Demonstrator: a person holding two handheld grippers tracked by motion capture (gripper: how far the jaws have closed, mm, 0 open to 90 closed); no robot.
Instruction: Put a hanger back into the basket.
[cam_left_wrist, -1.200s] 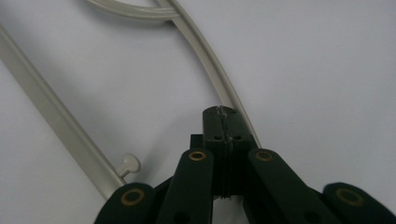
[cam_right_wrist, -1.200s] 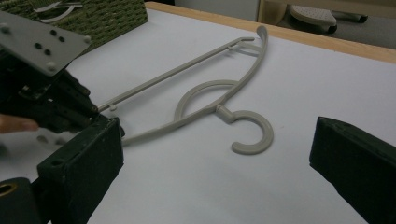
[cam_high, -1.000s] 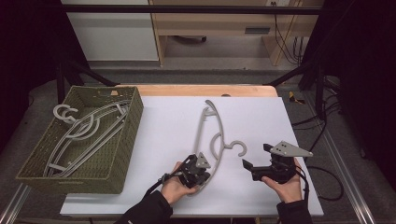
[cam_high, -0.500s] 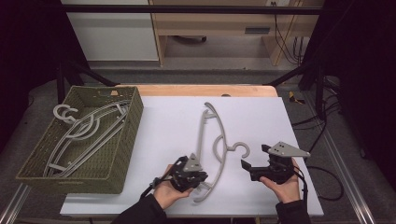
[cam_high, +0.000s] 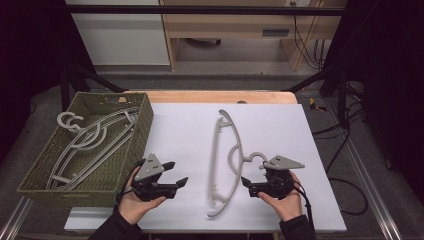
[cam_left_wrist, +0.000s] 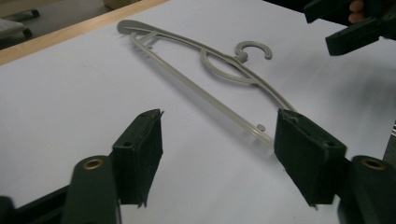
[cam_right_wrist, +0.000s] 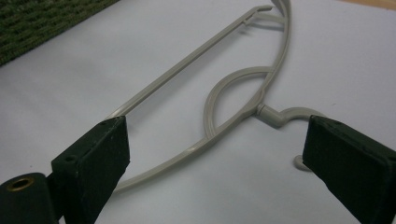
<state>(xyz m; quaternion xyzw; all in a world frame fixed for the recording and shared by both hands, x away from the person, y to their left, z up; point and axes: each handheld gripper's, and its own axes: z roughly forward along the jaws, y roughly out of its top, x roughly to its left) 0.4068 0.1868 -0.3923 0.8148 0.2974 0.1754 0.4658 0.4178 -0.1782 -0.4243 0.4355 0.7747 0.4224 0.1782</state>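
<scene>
The grey hanger (cam_high: 227, 160) lies flat on the white table (cam_high: 190, 130), its hook pointing right, between the two grippers. In the high view the left gripper (cam_high: 176, 174) sits near the green basket (cam_high: 142, 127) that holds more hangers (cam_high: 95, 140), apart from the lone hanger; its jaws have just been opening and stand wide with nothing between them. The right gripper view adds what the high one cannot: the right gripper (cam_right_wrist: 215, 154) has been closing slightly but is still wide, its pads clear of the hook (cam_right_wrist: 289, 114).

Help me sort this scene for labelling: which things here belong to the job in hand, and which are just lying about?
In the job:
- grey hanger on the white table
- left claw, open
- right claw, open
- green basket with hangers inside

Lying about:
- cables on the floor
- wooden shelf unit behind
</scene>
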